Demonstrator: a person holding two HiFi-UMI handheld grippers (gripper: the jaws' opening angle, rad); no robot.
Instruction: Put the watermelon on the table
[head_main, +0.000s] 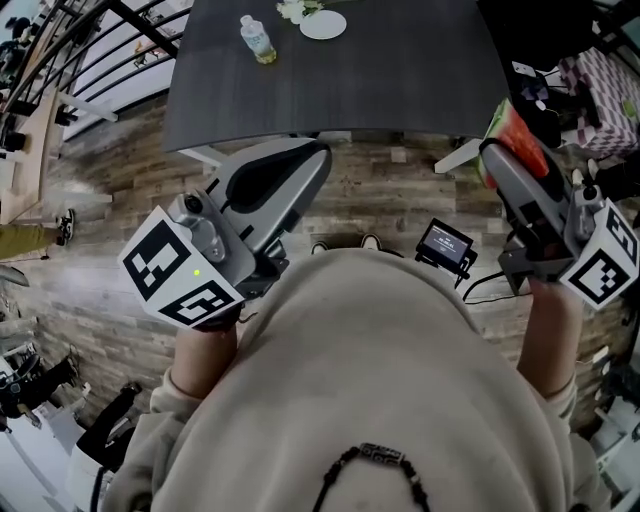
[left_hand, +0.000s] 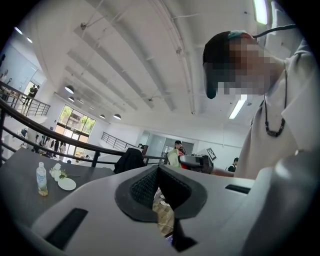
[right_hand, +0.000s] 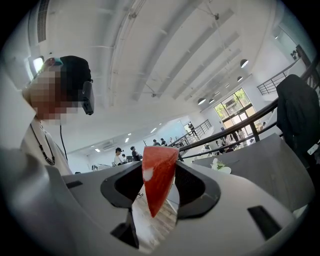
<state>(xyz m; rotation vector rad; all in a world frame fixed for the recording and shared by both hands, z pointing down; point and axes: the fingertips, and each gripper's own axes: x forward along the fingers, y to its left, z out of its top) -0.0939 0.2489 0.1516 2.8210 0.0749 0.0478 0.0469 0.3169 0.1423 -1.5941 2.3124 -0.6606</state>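
The watermelon (right_hand: 157, 177) is a red wedge with a pale green rind, and my right gripper (right_hand: 159, 186) is shut on it, point downward. In the head view that gripper (head_main: 497, 150) is at the right, level, and the watermelon (head_main: 512, 133) sits just off the right corner of the dark grey table (head_main: 400, 80). My left gripper (head_main: 318, 152) reaches toward the table's near edge from the left. Its jaws meet with nothing between them, as the left gripper view (left_hand: 159, 169) shows.
On the table's far part stand a water bottle (head_main: 257, 40) and a white plate (head_main: 322, 24) with small flowers beside it. A small screen device (head_main: 445, 243) with a cable lies on the wood floor. A railing (head_main: 100, 50) runs at left; dark clothing (head_main: 545, 35) hangs at right.
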